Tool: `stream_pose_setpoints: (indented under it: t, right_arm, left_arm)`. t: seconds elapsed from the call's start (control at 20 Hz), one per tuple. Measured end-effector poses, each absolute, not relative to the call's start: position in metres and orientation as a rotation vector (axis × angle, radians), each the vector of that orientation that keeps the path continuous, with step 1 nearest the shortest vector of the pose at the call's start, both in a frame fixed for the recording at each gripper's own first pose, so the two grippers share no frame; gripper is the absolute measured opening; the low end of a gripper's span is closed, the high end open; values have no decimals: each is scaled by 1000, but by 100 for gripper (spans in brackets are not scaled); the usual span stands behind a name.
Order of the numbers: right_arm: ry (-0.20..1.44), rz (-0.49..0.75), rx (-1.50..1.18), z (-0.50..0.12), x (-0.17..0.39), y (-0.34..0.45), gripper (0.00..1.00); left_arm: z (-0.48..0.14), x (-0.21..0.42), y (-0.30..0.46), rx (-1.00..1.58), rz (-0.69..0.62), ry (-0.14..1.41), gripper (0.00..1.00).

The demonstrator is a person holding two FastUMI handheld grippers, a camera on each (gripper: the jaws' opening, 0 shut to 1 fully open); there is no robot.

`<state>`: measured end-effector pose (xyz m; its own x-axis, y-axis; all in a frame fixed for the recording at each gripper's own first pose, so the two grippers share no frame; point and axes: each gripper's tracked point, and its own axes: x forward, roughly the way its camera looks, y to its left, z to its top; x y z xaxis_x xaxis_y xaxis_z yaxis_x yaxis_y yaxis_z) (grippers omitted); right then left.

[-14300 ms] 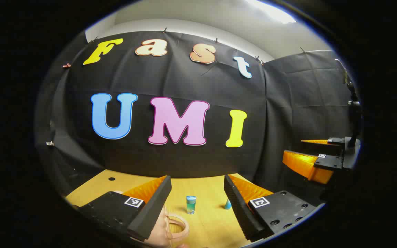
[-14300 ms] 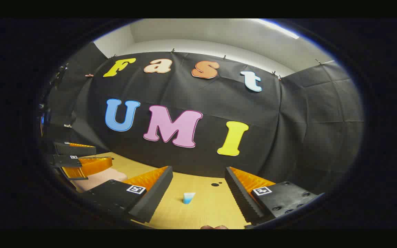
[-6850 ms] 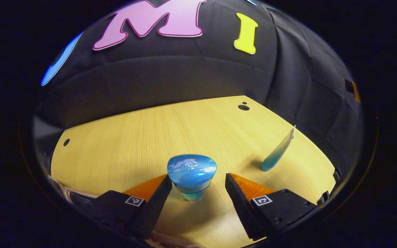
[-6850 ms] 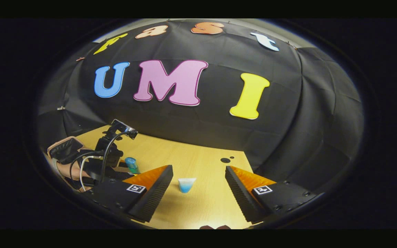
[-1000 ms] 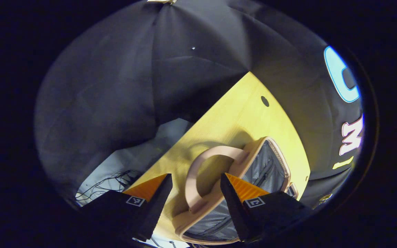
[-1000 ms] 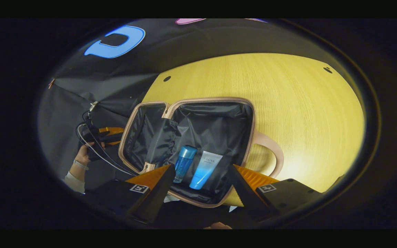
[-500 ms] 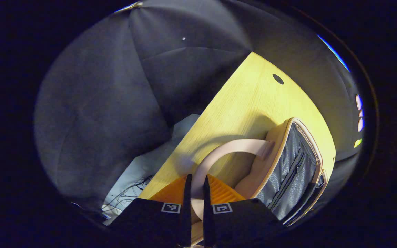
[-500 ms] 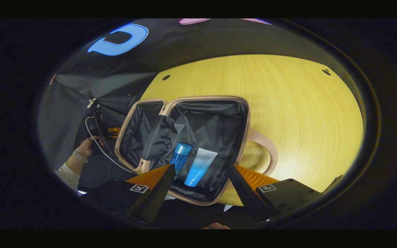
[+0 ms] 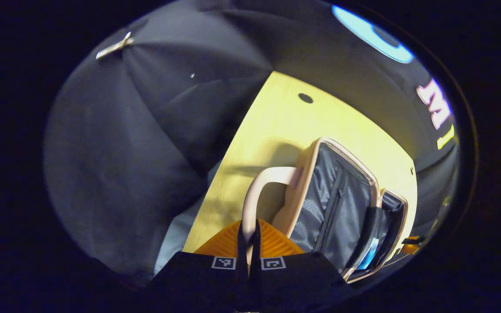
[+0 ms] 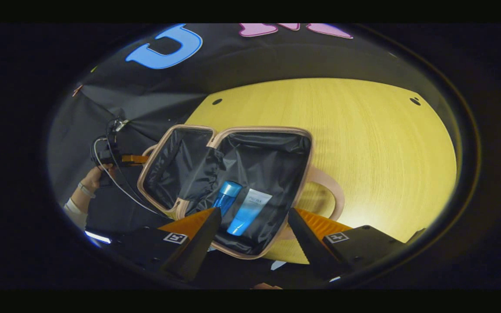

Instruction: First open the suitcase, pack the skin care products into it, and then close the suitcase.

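Seen in the right gripper view: a suitcase (image 10: 272, 156) lying open on the wooden table (image 10: 363, 139), with pink shell and black lining. Inside the larger half, near the edge closest to the camera, lay a blue bottle (image 10: 225, 194) and, touching it on the side toward the table's middle, a blue tube (image 10: 248, 211). Both rested flat on the lining. From the outer side of this half stood out a pink handle (image 10: 335, 195), curved over the table. The other half (image 10: 170, 167), the lid, stood raised at an angle beside the first, joined at the hinge.

Right gripper (image 10: 254, 230) hovered just above the near edge of the suitcase, fingers spread wide, holding nothing, the bottle and tube visible between them.

Beyond the lid, in the same view, was seen a hand (image 10: 91, 178) with a light sleeve cuff, holding the other tool with cables.

In the left gripper view: left gripper (image 9: 248, 243) pressed together on the lid handle (image 9: 261, 191), the pink loop pinched between both fingers. Just past the handle, the lid lining (image 9: 333, 200) with a zipper line, tilted up from the table (image 9: 285, 126). Behind the lid, a small blue part of the products, too hidden to tell which one.
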<state>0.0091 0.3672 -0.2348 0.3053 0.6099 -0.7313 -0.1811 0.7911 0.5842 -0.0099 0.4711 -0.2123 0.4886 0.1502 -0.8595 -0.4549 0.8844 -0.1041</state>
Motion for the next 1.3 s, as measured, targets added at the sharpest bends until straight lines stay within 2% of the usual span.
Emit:
stream_pose_setpoints:
  t: [0.2,0.35,0.4,0.7,0.75,0.8,1.05,1.3]
  right_arm:
    - [1128,622,408,-228,3,364,98]
    - [1089,655,378,-219,3,350,100]
    - [1078,663,379,-216,4,346,98]
    - [1022,697,341,-204,5,293,98]
    - [1013,696,329,-203,5,282,98]
    - [1003,695,328,-202,3,273,98]
    - [994,685,343,-205,-9,235,98]
    - [992,646,367,-210,-23,198,98]
  left_arm:
    - [-143,-14,440,-255,344,911,6]
    - [-113,-18,417,-205,325,876,6]
    - [-103,-16,405,-179,320,865,6]
    - [-35,-1,306,-40,215,798,6]
    - [-27,1,284,-26,187,787,2]
    - [-23,5,257,-11,152,782,6]
    - [-34,22,129,-11,-2,783,6]
    - [-108,45,31,-31,-147,830,6]
